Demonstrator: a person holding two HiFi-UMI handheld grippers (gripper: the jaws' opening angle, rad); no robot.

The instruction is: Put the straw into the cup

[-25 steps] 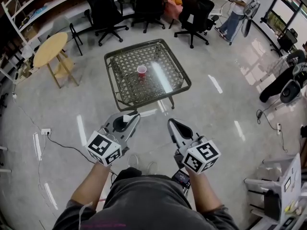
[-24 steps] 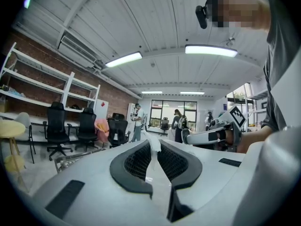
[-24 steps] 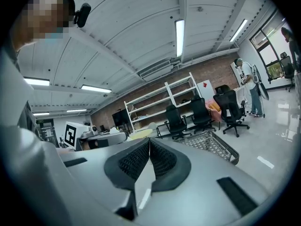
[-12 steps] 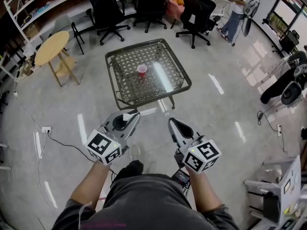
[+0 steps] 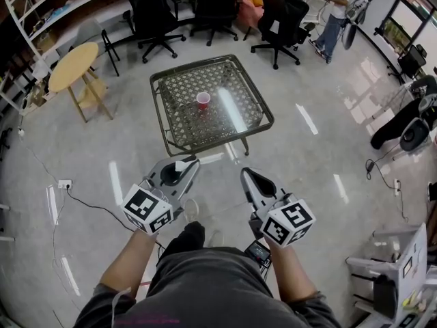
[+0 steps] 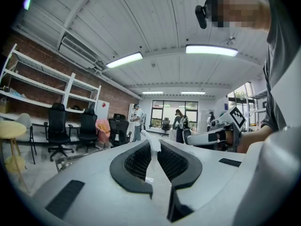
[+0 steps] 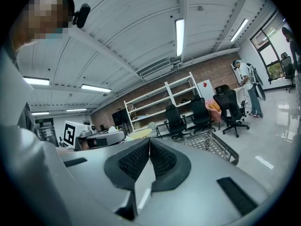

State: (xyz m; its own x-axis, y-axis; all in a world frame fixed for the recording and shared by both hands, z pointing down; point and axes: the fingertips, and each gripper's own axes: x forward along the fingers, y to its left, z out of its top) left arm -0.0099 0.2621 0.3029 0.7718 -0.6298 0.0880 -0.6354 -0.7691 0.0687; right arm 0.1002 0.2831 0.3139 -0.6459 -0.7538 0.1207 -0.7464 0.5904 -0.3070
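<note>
A small red cup [image 5: 203, 100] stands on the low wire-mesh table [image 5: 176, 134] across the floor from me. My left gripper [image 5: 186, 162] hovers well short of the table, shut on a thin white straw [image 5: 181, 166]. In the left gripper view the straw [image 6: 154, 155] stands upright between the black pads, and that gripper [image 6: 151, 143] points level at the room. My right gripper [image 5: 244, 173] hangs beside it, jaws shut with nothing in them. The right gripper view shows its closed pads [image 7: 160, 160], the gripper [image 7: 149, 141] and the table [image 7: 211, 146] ahead on the right.
Black office chairs [image 5: 158, 14] stand behind the table, and a round wooden table [image 5: 72, 67] is at the left. A person [image 5: 338, 11] stands at the far right. A floor socket with a cable [image 5: 65, 185] lies to my left, a white cart [image 5: 401, 268] at the lower right.
Both grippers keep their pose and grip. Below them the person's leg has swung forward, and the view has shifted slightly.
</note>
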